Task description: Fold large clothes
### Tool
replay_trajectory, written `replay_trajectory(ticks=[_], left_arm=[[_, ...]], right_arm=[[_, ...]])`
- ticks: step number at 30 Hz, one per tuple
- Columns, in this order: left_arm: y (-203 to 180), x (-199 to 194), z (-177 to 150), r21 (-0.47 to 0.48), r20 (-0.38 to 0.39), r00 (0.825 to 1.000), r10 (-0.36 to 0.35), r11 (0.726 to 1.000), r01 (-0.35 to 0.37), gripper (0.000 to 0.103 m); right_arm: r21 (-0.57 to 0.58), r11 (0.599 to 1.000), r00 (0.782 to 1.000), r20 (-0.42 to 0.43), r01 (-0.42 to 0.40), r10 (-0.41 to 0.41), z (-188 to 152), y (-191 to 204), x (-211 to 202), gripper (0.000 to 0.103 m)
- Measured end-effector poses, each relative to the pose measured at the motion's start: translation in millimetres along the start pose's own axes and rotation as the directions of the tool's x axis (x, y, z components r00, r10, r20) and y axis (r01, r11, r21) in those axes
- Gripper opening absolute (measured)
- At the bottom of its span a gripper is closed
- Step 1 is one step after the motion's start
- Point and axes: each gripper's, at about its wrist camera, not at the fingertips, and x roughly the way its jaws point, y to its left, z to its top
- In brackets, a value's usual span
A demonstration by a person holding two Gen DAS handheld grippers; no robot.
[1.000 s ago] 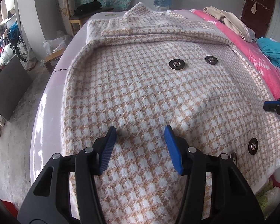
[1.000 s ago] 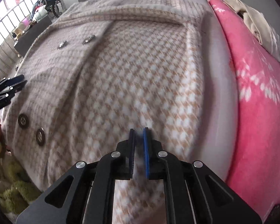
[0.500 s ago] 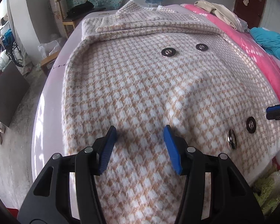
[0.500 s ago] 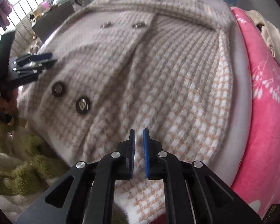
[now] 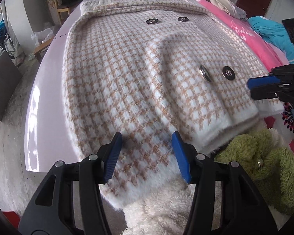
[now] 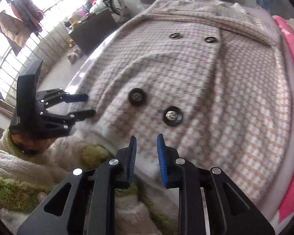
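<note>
A tan-and-white houndstooth coat (image 5: 131,74) lies spread, front up, on a pale lilac surface (image 5: 49,74), with dark round buttons (image 5: 228,72) along its front. My left gripper (image 5: 147,145) hovers open over the near hem, its blue pads (image 5: 115,148) apart from the cloth. In the right wrist view the coat (image 6: 215,82) fills the frame. My right gripper (image 6: 146,148) is over the hem just below two buttons (image 6: 137,96). Its jaws are opening and nothing is between them. Each gripper shows in the other's view: the right gripper (image 5: 251,88) and the left gripper (image 6: 88,105).
A pink blanket (image 5: 245,31) with a blue cloth (image 5: 270,29) and a beige garment runs along the right. A person's fluffy green-and-white sleeve (image 5: 254,156) is at the near edge. A wooden chair (image 5: 66,7) and a dark board (image 6: 88,33) stand on the floor to the left.
Both grippers have drawn back toward the coat's near hem. The right one swung left until the lower buttons lay in front of it, and its shut jaws have parted. The left stays open.
</note>
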Motion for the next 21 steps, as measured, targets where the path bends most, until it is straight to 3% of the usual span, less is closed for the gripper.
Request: replay_trajectory(ticks=[3, 6, 9, 12, 14, 15, 21], left_arm=[[-3.2, -6.8, -8.9, -0.008, 0.009, 1.0, -0.022, 1.0, 0.022, 0.05], [1.6, -21.5, -16.5, -0.029, 0.048, 0.999, -0.018, 0.999, 0.02, 0.052], [14.4, -33.1, -20.0, -0.069, 0.082, 0.996, 0.025, 0.997, -0.019, 0.056], [33.9, -38.4, -19.9, -0.134, 0.083, 0.992, 0.091, 0.988, -0.079, 0.057], [47.4, -38.8, -18.6, -0.187, 0.071, 0.992, 0.107, 0.978, -0.092, 0.057], [53.3, -38.0, -18.8, -0.212, 0.064, 0.992, 0.107, 0.973, -0.092, 0.057], [66.4, -19.8, -26.2, -0.324, 0.001, 1.0, -0.008, 0.946, 0.008, 0.056]], right_arm=[[0.001, 1.0, 0.996, -0.085, 0.02, -0.02, -6.6, 5.2, 34.9, 0.022], [0.012, 1.0, 0.993, -0.12, -0.007, 0.008, -10.3, 9.3, 27.2, 0.023], [0.004, 1.0, 0.989, -0.145, 0.017, -0.017, -19.6, 10.3, 18.0, 0.028], [0.042, 0.999, 0.994, -0.104, 0.015, -0.01, -28.9, 7.1, 2.5, 0.038], [0.07, 0.997, 0.998, -0.05, 0.039, -0.035, -26.9, 5.3, -7.7, 0.057], [0.078, 0.996, 0.999, -0.03, 0.043, -0.04, -31.8, 7.2, -12.6, 0.057], [0.141, 0.985, 0.993, 0.052, 0.097, -0.105, -45.2, -11.5, -43.1, 0.064]])
